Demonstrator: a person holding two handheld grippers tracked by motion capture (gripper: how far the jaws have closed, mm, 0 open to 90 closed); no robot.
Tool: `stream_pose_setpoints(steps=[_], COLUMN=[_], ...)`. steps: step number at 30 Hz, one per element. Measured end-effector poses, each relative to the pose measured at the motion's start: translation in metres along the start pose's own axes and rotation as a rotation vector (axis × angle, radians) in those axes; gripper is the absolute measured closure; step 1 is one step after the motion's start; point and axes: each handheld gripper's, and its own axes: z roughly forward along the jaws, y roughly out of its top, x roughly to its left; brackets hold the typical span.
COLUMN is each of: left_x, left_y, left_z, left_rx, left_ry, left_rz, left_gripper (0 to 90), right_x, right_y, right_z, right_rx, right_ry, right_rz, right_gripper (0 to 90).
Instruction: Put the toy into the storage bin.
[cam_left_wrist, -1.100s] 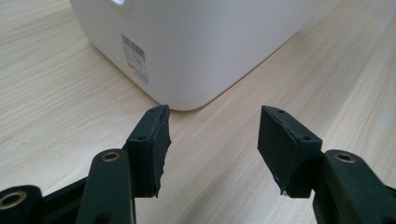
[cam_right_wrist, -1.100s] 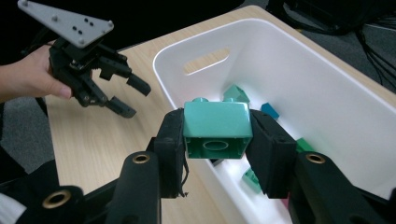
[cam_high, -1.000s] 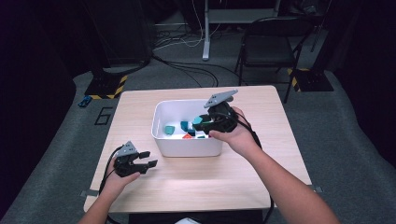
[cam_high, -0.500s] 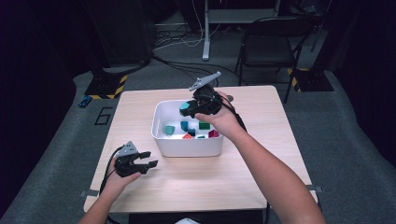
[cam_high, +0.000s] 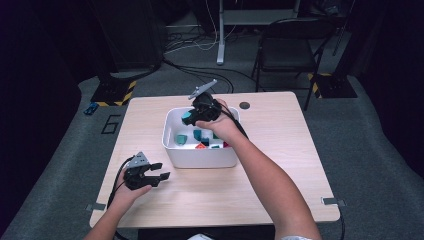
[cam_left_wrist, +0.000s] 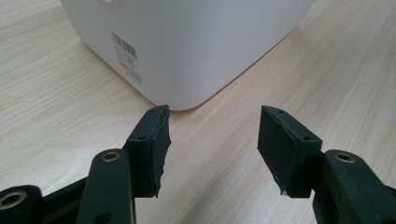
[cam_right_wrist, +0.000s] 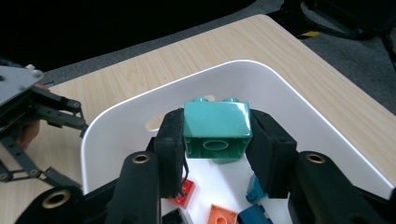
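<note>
one white bin (cam_high: 200, 156), one held green block (cam_right_wrist: 215, 128), two grippers

A light wooden desk (cam_high: 280, 150) stands on grey carpet (cam_high: 370, 150) in a dim room whose edges fall into darkness. Behind it a black folding chair (cam_high: 292, 47) sits beside a white post (cam_high: 220, 35), with cables (cam_high: 195, 42) strewn across the floor. Yellow-and-black striped bases (cam_high: 112, 92) flank the desk's far corners.
</note>
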Motion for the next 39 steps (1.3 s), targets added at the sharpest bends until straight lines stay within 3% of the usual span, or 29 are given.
stream_pose_setpoints(steps=[10,23,26,27,28,29,31,32,33,39], left_x=[0.000,0.001,0.000,0.001,-0.001,-0.001,0.001,0.001,0.000,0.002], left_y=[0.000,0.000,0.000,0.001,0.000,0.000,0.001,0.001,0.001,0.001], left_z=[0.000,-0.001,0.000,-0.001,0.000,0.000,0.000,0.000,0.000,0.001], left_rx=[-0.002,0.006,0.007,0.009,0.002,0.002,-0.007,-0.011,-0.008,-0.004], left_ry=[-0.004,-0.006,-0.010,-0.004,-0.009,-0.009,0.000,-0.003,-0.011,0.001], left_rz=[0.008,0.014,0.005,0.022,-0.002,-0.002,0.017,0.007,-0.015,-0.005], left_gripper=[43.5,43.5,43.5,43.5,43.4,43.5,43.4,43.4,43.1,42.6], right_x=[-0.010,-0.017,-0.016,-0.016,-0.016,-0.016,-0.015,-0.014,-0.014,-0.013], right_y=[-0.002,-0.011,-0.011,-0.011,-0.011,-0.011,-0.012,-0.011,-0.011,-0.011], right_z=[0.043,0.070,0.072,0.073,0.073,0.073,0.072,0.071,0.069,0.050], right_rx=[0.037,0.107,0.121,0.126,0.137,0.137,0.141,0.137,0.140,0.107], right_ry=[0.003,0.012,0.011,0.008,0.006,0.006,-0.006,-0.014,-0.017,-0.024], right_rz=[0.013,0.004,0.009,0.008,0.008,0.008,0.020,0.026,0.028,0.039], right_gripper=[58.4,58.3,58.3,58.1,57.8,57.8,52.2,50.0,49.1,46.5])
